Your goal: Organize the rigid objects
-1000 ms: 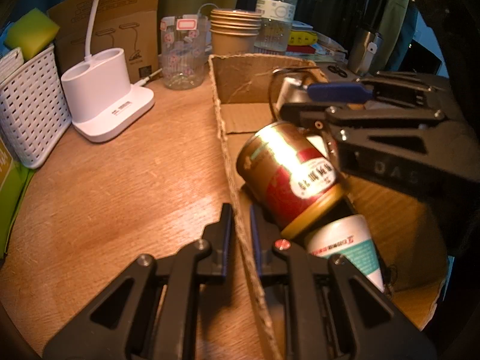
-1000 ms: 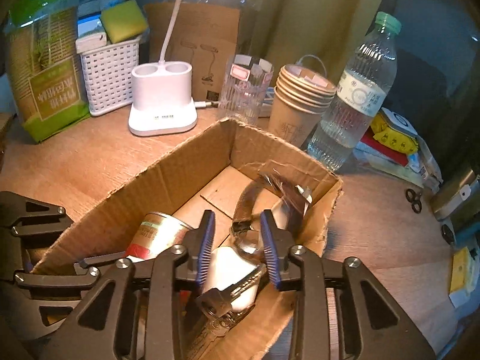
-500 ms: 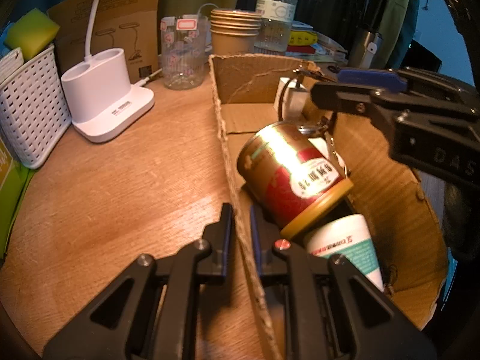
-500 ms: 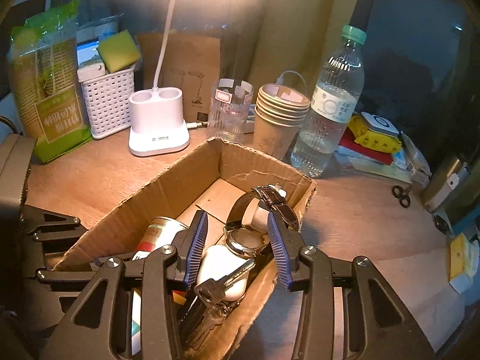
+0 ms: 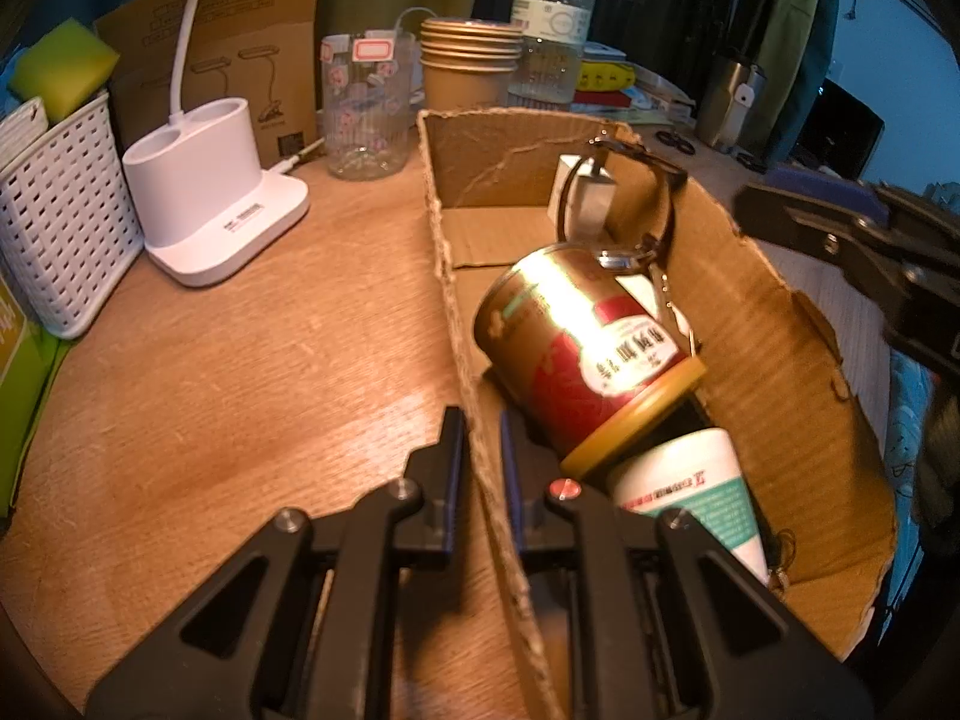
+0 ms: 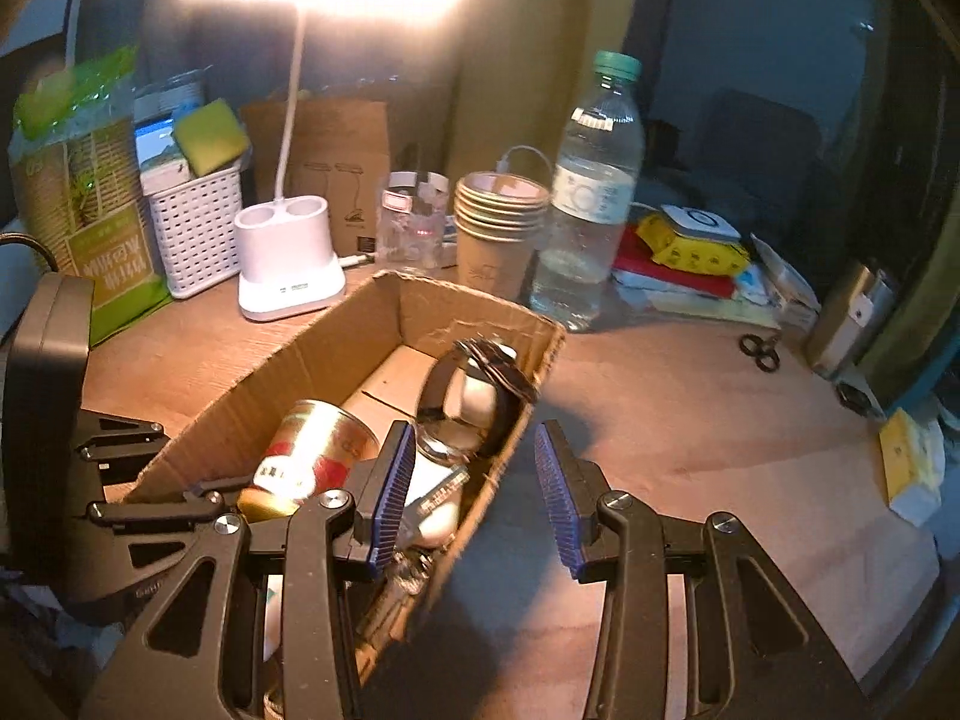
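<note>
The right claw (image 6: 474,495) now stands wide open and empty at the lower centre of the right wrist view, one blue ribbed pad over the box's near wall and the other out over the bare wooden desk (image 6: 690,420). Half a second ago those pads flanked the dark-strapped wristwatch (image 6: 474,396); a second ago they were narrowly set around it inside the box. The watch now lies released in the open brown cardboard box (image 5: 780,324), leaning on the round gold-and-red tin (image 5: 576,354) at the frame centre of the left wrist view. I judge this item as placed, freeing the right claw for another.

The left claw (image 5: 480,474), bottom centre of its view, is clamped shut on the box's near wall, steadying it as before.

Counted inside the box:
- one watch
- one gold-and-red tin
- one white tube with a teal label (image 5: 696,492)
- one small white block (image 5: 585,198) at the far end
- one metal key (image 6: 441,486)

Behind the box: one clear plastic water bottle (image 6: 588,204), one stack of brown paper cups (image 6: 498,228), one ribbed drinking glass (image 6: 414,222), one white lamp base (image 6: 288,264)
</note>
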Available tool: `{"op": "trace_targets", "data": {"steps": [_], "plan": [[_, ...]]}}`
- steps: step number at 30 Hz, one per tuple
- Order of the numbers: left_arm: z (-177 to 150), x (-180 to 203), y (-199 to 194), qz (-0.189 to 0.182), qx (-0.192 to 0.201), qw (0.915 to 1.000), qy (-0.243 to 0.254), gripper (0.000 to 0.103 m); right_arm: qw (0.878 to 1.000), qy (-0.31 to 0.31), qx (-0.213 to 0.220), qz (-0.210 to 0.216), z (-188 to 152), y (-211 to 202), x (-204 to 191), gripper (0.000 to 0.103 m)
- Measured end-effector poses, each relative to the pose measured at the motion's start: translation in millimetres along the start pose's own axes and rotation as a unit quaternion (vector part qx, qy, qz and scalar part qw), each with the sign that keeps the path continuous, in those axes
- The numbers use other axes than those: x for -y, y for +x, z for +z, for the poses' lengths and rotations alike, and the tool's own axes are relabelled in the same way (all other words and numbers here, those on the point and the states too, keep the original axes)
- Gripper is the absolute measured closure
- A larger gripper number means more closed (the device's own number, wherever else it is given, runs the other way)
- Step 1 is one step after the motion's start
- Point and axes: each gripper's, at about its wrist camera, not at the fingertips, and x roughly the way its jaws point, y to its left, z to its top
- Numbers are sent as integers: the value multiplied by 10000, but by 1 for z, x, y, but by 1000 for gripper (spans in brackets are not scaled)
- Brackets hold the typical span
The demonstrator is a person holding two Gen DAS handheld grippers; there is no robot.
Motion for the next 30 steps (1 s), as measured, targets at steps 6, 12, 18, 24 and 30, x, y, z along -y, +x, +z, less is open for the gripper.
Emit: {"op": "trace_targets", "data": {"steps": [6,12,18,24,30], "plan": [[0,0,0,21,11,10000,11,90,9996,238,44,-107,-9,-14,10,59],[1,3,-5,139,172,9997,64,90,9983,523,135,-208,-18,-30,20,59],[3,8,-16,291,504,9982,161,84,9964,731,273,-344,-23,-44,29,59],[6,13,-33,326,886,9952,265,83,9942,801,428,-585,-26,-53,32,57],[5,16,-50,407,1376,9891,332,80,9879,1059,804,-797,-35,-72,36,48]]}}
